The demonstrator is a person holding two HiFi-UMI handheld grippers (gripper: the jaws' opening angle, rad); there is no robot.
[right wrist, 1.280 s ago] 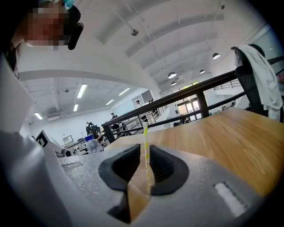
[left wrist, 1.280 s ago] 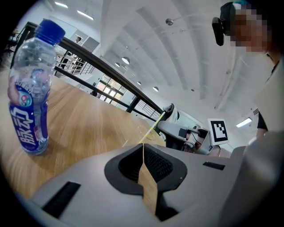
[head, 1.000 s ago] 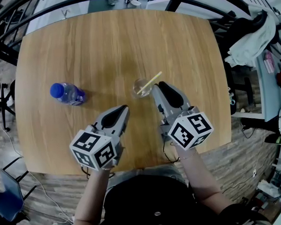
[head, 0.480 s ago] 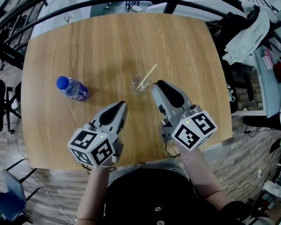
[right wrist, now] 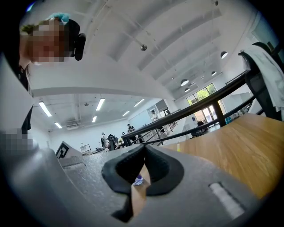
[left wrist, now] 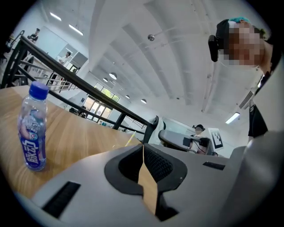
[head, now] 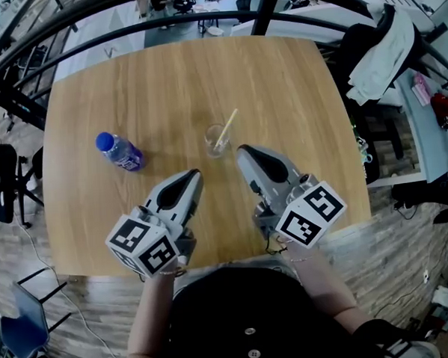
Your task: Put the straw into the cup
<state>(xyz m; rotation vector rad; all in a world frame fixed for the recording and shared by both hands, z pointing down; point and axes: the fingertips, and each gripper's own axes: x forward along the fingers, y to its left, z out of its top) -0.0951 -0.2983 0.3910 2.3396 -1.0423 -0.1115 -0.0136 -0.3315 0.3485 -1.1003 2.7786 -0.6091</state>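
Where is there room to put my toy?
The far half of the table, beyond the bottle and cup, is bare; so is the right side. Crowded: the front, where the left gripper and right gripper lie near the cup.

Jaws of right gripper pressed together, nothing between. Wooden table right of gripper; yellow straw tip pokes up just right of it. Black railing beyond gripper, white garment far right.

Right claw farther back from the cup than before.
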